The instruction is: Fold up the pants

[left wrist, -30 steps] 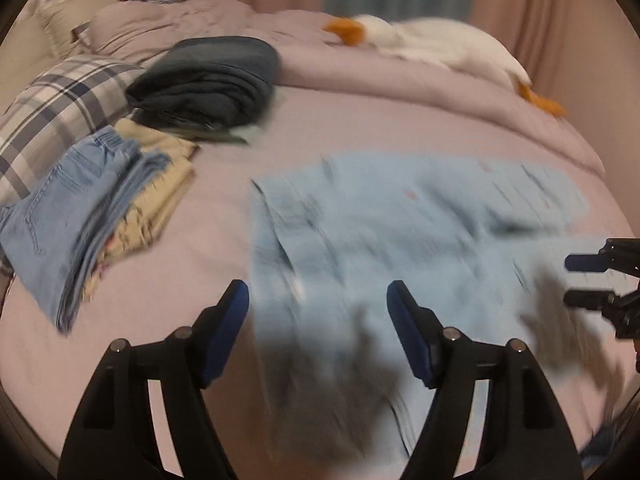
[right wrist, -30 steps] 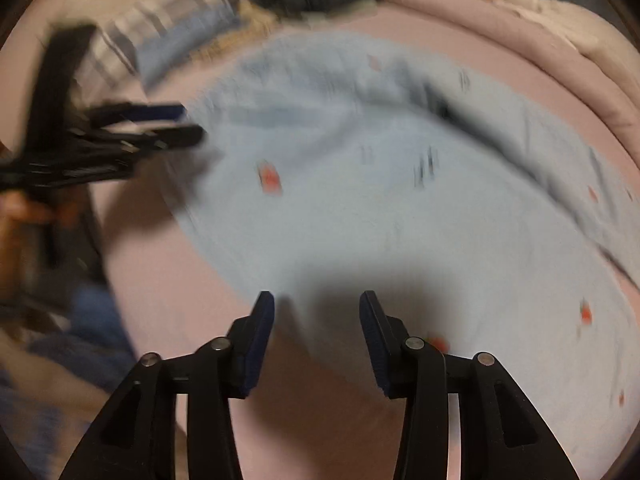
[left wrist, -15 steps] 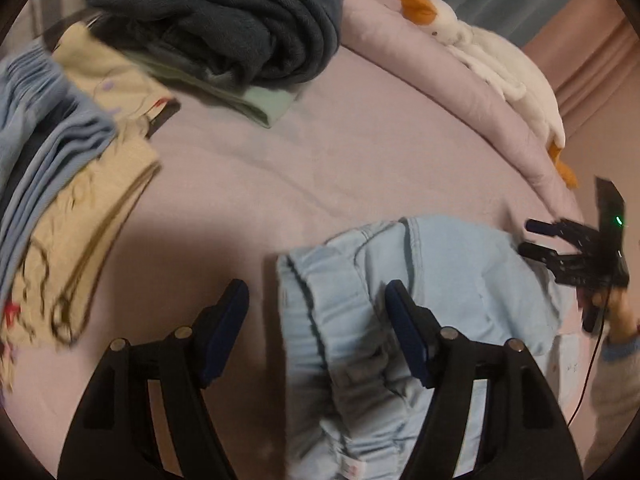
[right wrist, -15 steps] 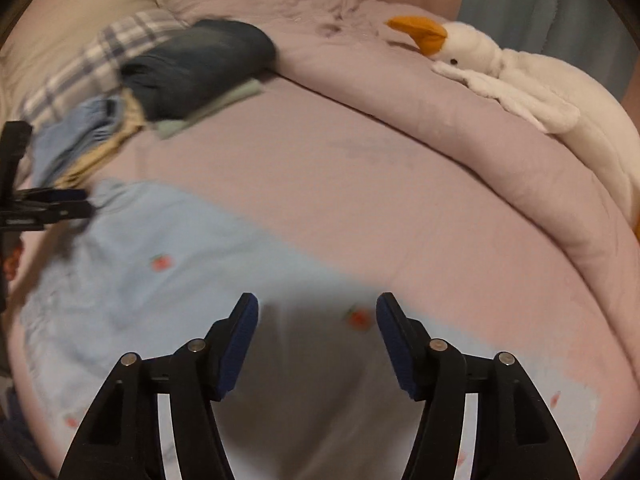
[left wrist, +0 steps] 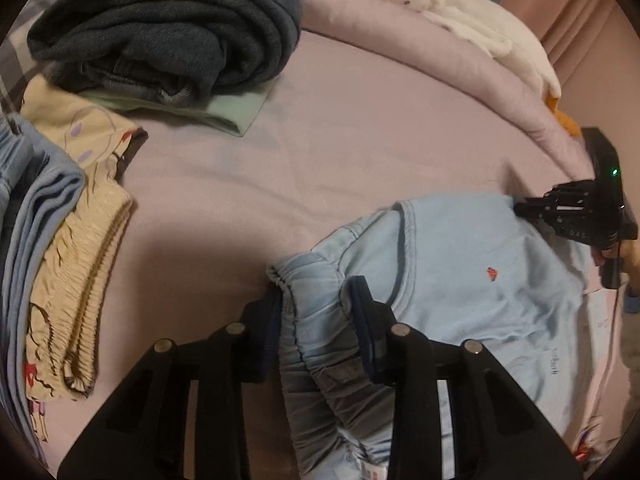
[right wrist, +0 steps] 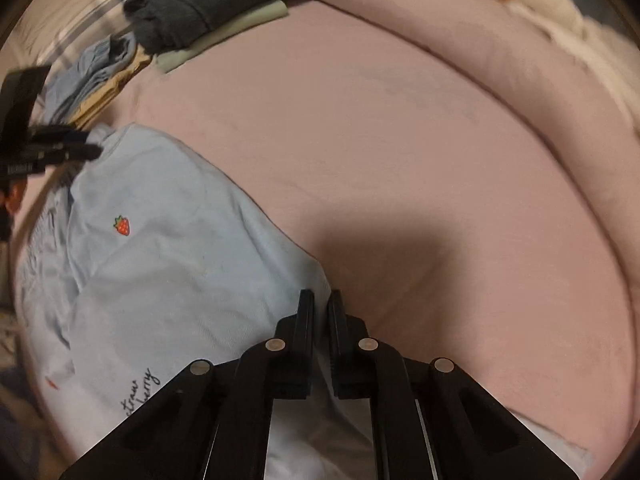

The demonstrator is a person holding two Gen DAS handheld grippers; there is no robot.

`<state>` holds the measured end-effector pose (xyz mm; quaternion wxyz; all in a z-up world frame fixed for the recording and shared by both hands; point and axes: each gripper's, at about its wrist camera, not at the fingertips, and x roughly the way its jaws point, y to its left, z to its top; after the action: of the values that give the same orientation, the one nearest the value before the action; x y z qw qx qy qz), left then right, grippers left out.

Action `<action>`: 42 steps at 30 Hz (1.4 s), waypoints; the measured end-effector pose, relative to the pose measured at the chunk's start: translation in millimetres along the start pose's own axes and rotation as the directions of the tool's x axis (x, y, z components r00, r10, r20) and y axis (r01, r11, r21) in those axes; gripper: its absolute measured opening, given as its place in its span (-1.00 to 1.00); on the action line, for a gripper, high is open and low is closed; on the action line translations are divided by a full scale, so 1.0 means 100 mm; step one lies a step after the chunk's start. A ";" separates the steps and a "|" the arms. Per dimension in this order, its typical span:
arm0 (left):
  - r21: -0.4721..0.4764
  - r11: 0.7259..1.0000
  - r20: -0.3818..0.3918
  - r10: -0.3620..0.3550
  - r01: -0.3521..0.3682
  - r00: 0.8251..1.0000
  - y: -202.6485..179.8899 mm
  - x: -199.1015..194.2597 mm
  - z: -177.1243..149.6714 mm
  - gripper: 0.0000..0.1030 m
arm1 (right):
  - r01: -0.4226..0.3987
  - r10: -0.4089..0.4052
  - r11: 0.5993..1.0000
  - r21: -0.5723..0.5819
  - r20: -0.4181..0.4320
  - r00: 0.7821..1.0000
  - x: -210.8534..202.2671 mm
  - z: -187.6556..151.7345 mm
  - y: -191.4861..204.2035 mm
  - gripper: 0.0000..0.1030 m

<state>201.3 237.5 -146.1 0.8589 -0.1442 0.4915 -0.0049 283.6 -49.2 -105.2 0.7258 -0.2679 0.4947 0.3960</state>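
Note:
Light blue pants (left wrist: 460, 280) with small strawberry prints lie bunched on the pink bed sheet; they also show in the right wrist view (right wrist: 160, 264). My left gripper (left wrist: 316, 300) is shut on the gathered elastic waistband (left wrist: 308, 280). My right gripper (right wrist: 320, 300) is shut on the pants' edge (right wrist: 296, 256), its jaws nearly together. In the left wrist view the right gripper (left wrist: 524, 210) sits at the pants' far right edge. In the right wrist view the left gripper (right wrist: 94, 148) sits at the pants' far left corner.
A dark folded garment (left wrist: 172, 28) on a pale green one, and folded beige (left wrist: 80, 248) and blue denim (left wrist: 28, 216) pieces, lie at the left. A white goose plush (left wrist: 460, 16) rests on the rolled pink duvet (left wrist: 400, 40) at the back.
Both grippers have closed on the pants: the left on the waistband, the right on the opposite edge. Both cameras have dropped lower over the cloth.

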 end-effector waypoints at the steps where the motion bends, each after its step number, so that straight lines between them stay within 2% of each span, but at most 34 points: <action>1: 0.002 1.000 0.001 0.011 -0.011 1.000 -0.01 0.00 -0.01 -0.39 | 0.024 -0.024 1.000 0.005 0.018 1.000 -0.02 0.01 0.00 -0.86; 4: 0.016 1.000 0.033 0.016 -0.016 0.999 -0.06 -0.18 -0.01 -0.52 | 0.053 -0.054 0.997 0.062 0.007 0.999 0.11 0.01 -0.01 -0.89; 7: 0.047 0.999 0.099 0.000 -0.005 0.995 -0.13 -0.46 -0.07 -0.54 | 0.131 -0.133 0.989 0.067 0.023 0.991 0.01 0.03 0.12 -0.89; 11: 0.089 0.996 0.163 -0.032 0.017 0.986 -0.24 -0.81 -0.27 -0.57 | 0.185 -0.192 0.981 0.061 0.138 0.972 -0.48 -0.07 0.36 -0.89; 15: 0.175 0.984 0.231 -0.022 -0.019 0.973 -0.43 -1.16 -0.57 -0.57 | 0.202 -0.214 0.977 0.074 0.257 0.942 -1.11 -0.38 0.61 -0.89; 18: 0.195 0.980 0.251 -0.026 -0.024 0.968 -0.52 -1.27 -0.76 -0.57 | 0.215 -0.224 0.975 0.063 0.315 0.922 -1.37 -0.67 0.85 -0.89; 22: 0.209 0.978 0.266 -0.036 -0.021 0.963 -0.53 -1.35 -1.14 -0.51 | 0.217 -0.224 0.974 0.061 0.349 0.910 -1.54 -1.04 1.11 -0.89; 24: 0.206 0.976 0.264 0.010 -0.066 0.965 -0.52 -1.31 -1.36 -0.34 | 0.208 -0.218 0.976 0.068 0.353 0.910 -1.58 -1.24 1.24 -0.89; 26: 0.176 0.971 0.244 0.114 -0.159 0.963 -0.45 -1.22 -1.57 -0.12 | 0.211 -0.217 0.976 0.056 0.346 0.913 -1.57 -1.34 1.33 -0.89; 27: 0.142 0.969 0.212 0.170 -0.202 0.962 -0.35 -1.14 -1.68 -0.15 | 0.209 -0.214 0.977 0.052 0.338 0.917 -1.55 -1.44 1.42 -0.89; 28: 0.104 0.973 0.184 0.185 -0.206 0.965 -0.27 -1.10 -1.75 -0.19 | 0.203 -0.208 0.978 0.048 0.325 0.923 -1.51 -1.50 1.50 -0.89; 30: -0.010 0.987 0.133 0.160 -0.160 0.978 -0.08 -1.06 -1.88 -0.21 | 0.178 -0.180 0.983 0.034 0.297 0.938 -1.38 -1.66 1.68 -0.89; 33: -0.178 0.984 0.165 0.042 -0.012 0.985 0.11 -1.16 -2.01 -0.21 | 0.174 -0.170 0.985 -0.002 0.219 0.961 -1.03 -1.83 1.94 -0.89; 35: -0.283 0.951 0.209 -0.067 0.126 0.976 0.21 -1.21 -2.05 -0.21 | 0.175 -0.172 0.985 -0.005 0.166 0.971 -0.76 -1.88 2.02 -0.89; 36: -0.331 0.922 0.231 -0.127 0.201 0.965 0.27 -1.19 -2.04 -0.21 | 0.189 -0.186 0.982 -0.008 0.147 0.972 -0.66 -1.90 2.05 -0.89; 40: -0.419 0.839 0.255 -0.258 0.347 0.932 0.26 -1.10 -1.94 -0.21 | 0.214 -0.213 0.977 0.007 0.136 0.968 -0.49 -1.89 2.05 -0.89; 42: -0.453 0.818 0.239 -0.272 0.355 0.932 0.19 -1.03 -1.87 -0.21 | 0.194 -0.197 0.980 0.036 0.146 0.969 -0.52 -1.85 1.96 -0.89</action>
<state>-12.6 225.5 -152.9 0.8188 -0.4358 0.3737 -0.0104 15.2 -102.9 -124.5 0.7989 -0.2773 0.4144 0.3363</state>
